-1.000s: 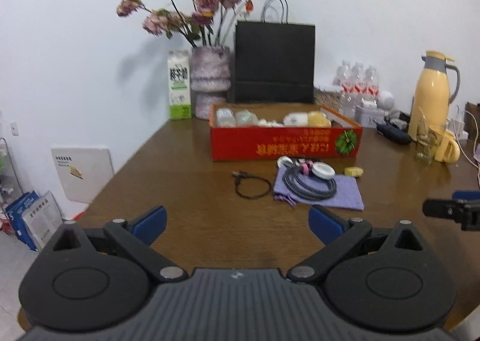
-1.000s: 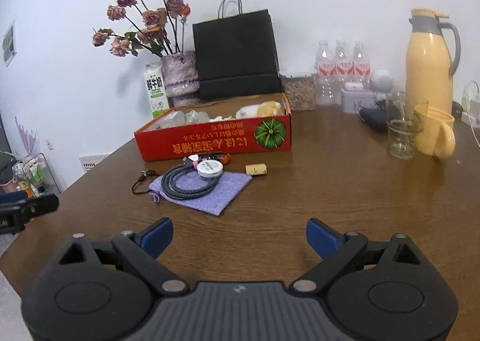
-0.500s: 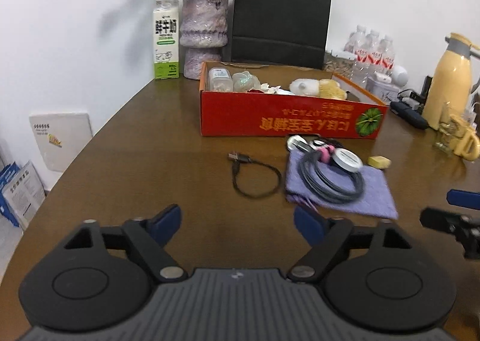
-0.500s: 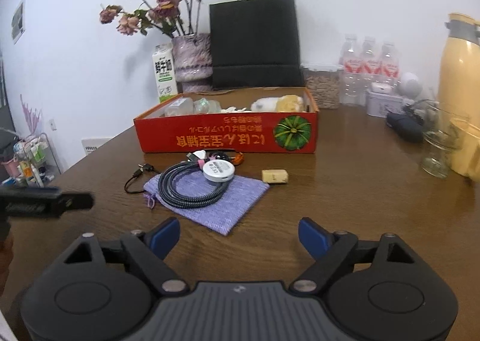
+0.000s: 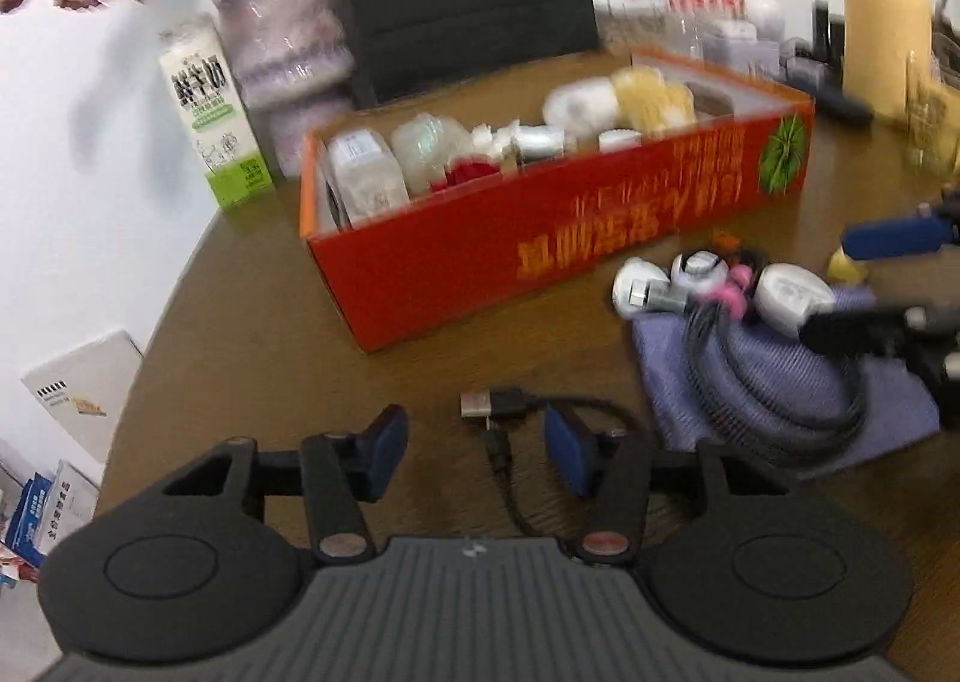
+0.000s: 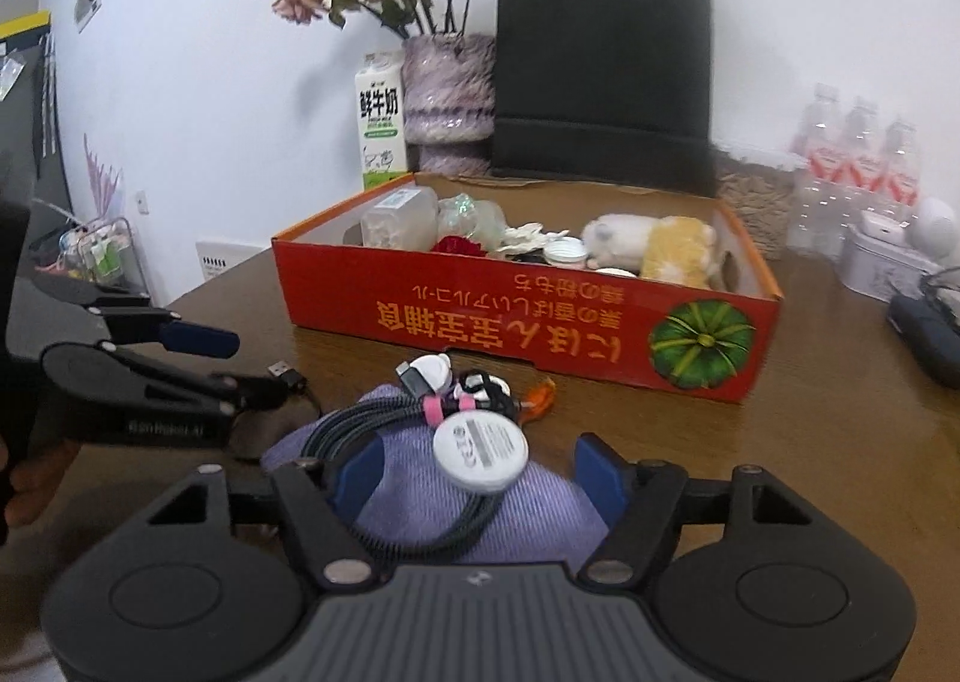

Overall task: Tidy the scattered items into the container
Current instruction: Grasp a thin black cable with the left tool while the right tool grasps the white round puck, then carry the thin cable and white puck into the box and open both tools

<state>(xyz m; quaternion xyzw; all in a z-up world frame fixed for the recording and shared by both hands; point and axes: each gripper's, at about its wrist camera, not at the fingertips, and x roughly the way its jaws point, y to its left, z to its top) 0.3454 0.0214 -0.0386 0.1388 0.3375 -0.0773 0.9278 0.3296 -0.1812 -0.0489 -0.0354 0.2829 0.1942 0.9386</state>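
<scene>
Both grippers have come much closer to the clutter in front of the red cardboard box (image 6: 528,316) than a second ago. The left gripper (image 5: 477,445), its jaws just narrowed but apart, now straddles the short black USB cable (image 5: 504,412) on the wooden table (image 5: 252,334) without pinching it. The right gripper (image 6: 480,472), also just narrowed and apart, brackets the coiled charging cable (image 6: 384,424) and white round charger (image 6: 480,451) lying on the purple pouch (image 6: 528,508).
</scene>
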